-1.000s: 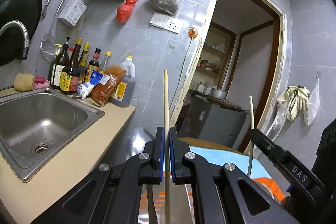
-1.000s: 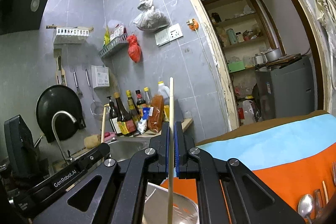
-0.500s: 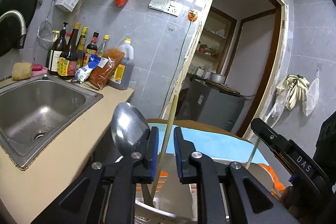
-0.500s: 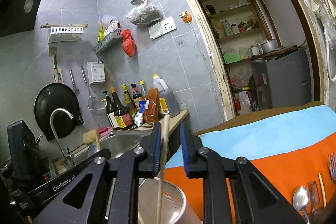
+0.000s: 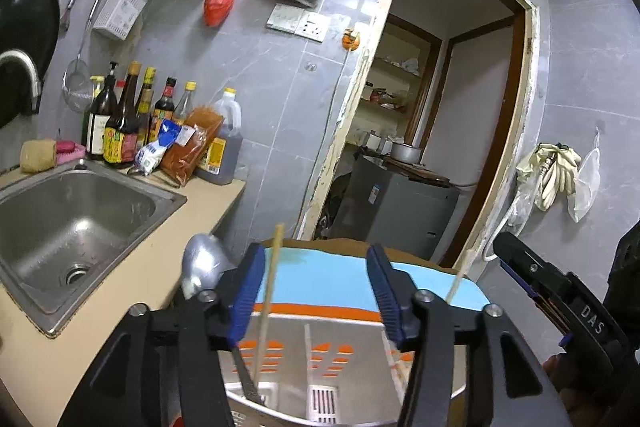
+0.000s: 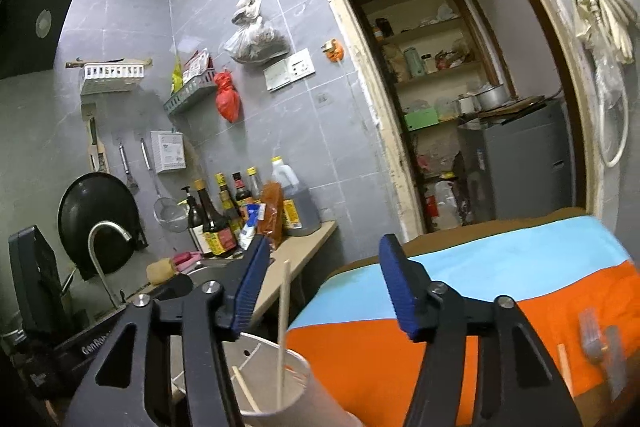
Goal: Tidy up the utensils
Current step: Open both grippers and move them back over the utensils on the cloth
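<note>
In a grey-tiled kitchen, a steel sink (image 5: pixel 72 223) sits at far left in the desk (image 5: pixel 208 203), with sauce bottles (image 5: pixel 120 123) lined along the wall behind it. The left tool (image 5: pixel 316 291) hangs over a utensil holder (image 5: pixel 320 399), its blue-padded jaws just opened and now standing wide apart; a chopstick (image 5: pixel 269 291) leans free between them inside the holder, close by the left pad, with a steel spoon (image 5: pixel 202 265) upright beside it. Further right, the right tool (image 6: pixel 324 291) is likewise spread wide, its jaws having just parted, and a second chopstick (image 6: pixel 283 323) stands loose in the holder (image 6: pixel 296 383) below. At far right, a fork (image 6: pixel 591 335) and other cutlery lie blurred on the orange and blue cloth (image 6: pixel 500 291).
</note>
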Tool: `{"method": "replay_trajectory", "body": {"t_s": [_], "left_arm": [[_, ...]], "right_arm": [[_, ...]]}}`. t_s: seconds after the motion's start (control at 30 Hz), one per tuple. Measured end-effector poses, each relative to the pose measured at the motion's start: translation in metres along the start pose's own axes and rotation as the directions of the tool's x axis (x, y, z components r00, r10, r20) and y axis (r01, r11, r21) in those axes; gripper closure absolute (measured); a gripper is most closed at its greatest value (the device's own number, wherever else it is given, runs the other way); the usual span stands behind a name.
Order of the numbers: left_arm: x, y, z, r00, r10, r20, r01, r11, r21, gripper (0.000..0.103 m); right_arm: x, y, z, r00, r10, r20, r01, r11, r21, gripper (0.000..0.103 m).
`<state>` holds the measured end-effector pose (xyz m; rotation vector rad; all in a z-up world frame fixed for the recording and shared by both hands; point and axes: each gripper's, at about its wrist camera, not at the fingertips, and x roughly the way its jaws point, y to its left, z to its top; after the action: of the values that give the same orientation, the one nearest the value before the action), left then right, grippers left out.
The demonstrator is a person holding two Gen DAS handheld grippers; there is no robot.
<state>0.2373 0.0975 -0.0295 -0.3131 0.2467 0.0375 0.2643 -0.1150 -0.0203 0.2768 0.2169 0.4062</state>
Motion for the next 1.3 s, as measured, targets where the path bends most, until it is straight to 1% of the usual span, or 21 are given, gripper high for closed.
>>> {"method": "replay_trajectory", "body": {"t_s": [0.07, 0.13, 0.17, 0.23, 0.27, 0.33, 0.4, 0.57, 0.7, 0.93, 1.03, 1.1, 1.3], "left_arm": [[-0.005, -0.009, 0.005, 1.0, 0.0, 0.005, 0.0, 1.0, 0.013, 0.042], [-0.009, -0.017, 0.009, 1.0, 0.001, 0.008, -0.002, 1.0, 0.022, 0.033], [-0.011, -0.022, 0.011, 1.0, 0.004, 0.011, -0.004, 1.0, 0.026, 0.031], [-0.016, -0.033, 0.016, 1.0, 0.005, 0.011, -0.006, 0.999, 0.041, 0.021], [-0.019, -0.04, 0.018, 1.0, 0.008, 0.009, -0.009, 0.998, 0.054, 0.018], [-0.024, -0.052, 0.021, 1.0, 0.013, 0.007, -0.014, 0.998, 0.068, 0.007], [-0.028, -0.065, 0.023, 1.0, 0.02, 0.005, -0.021, 0.996, 0.083, 0.002], [-0.035, -0.098, 0.022, 0.999, 0.035, 0.001, -0.035, 0.992, 0.123, 0.001], [-0.038, -0.128, 0.015, 1.0, 0.027, 0.012, -0.028, 0.989, 0.146, 0.001], [-0.034, -0.167, -0.003, 1.0, 0.014, 0.021, -0.017, 0.988, 0.156, 0.001], [-0.03, -0.179, -0.014, 1.0, 0.014, 0.007, -0.015, 0.986, 0.168, 0.001], [-0.025, -0.185, -0.023, 1.0, 0.013, -0.018, -0.009, 0.985, 0.172, 0.001], [-0.003, -0.199, -0.052, 0.994, -0.008, -0.107, 0.028, 0.983, 0.183, 0.001]], "right_arm": [[-0.011, -0.006, 0.008, 1.0, -0.022, 0.001, 0.022, 1.0, -0.004, 0.043], [-0.024, -0.012, 0.017, 0.999, -0.05, 0.002, 0.05, 0.999, -0.008, 0.035], [-0.03, -0.016, 0.02, 0.998, -0.062, 0.002, 0.062, 0.998, -0.012, 0.033], [-0.041, -0.022, 0.028, 0.996, -0.09, 0.002, 0.09, 0.996, -0.025, 0.023], [-0.047, -0.026, 0.033, 0.995, -0.103, 0.002, 0.103, 0.994, -0.03, 0.021], [-0.062, -0.035, 0.041, 0.99, -0.14, 0.003, 0.14, 0.989, -0.043, 0.012], [-0.073, -0.043, 0.047, 0.986, -0.17, 0.002, 0.169, 0.984, -0.057, 0.011], [-0.104, -0.065, 0.062, 0.971, -0.237, 0.005, 0.236, 0.964, -0.122, 0.01], [-0.125, -0.081, 0.071, 0.958, -0.285, 0.015, 0.283, 0.943, -0.176, 0.009], [-0.146, -0.106, 0.079, 0.948, -0.318, 0.011, 0.314, 0.929, -0.198, 0.009], [-0.146, -0.121, 0.076, 0.945, -0.327, -0.018, 0.317, 0.928, -0.194, 0.009], [-0.143, -0.134, 0.071, 0.942, -0.334, -0.044, 0.321, 0.929, -0.184, 0.009], [-0.128, -0.183, 0.046, 0.92, -0.358, -0.162, 0.342, 0.932, -0.121, 0.009]]}}
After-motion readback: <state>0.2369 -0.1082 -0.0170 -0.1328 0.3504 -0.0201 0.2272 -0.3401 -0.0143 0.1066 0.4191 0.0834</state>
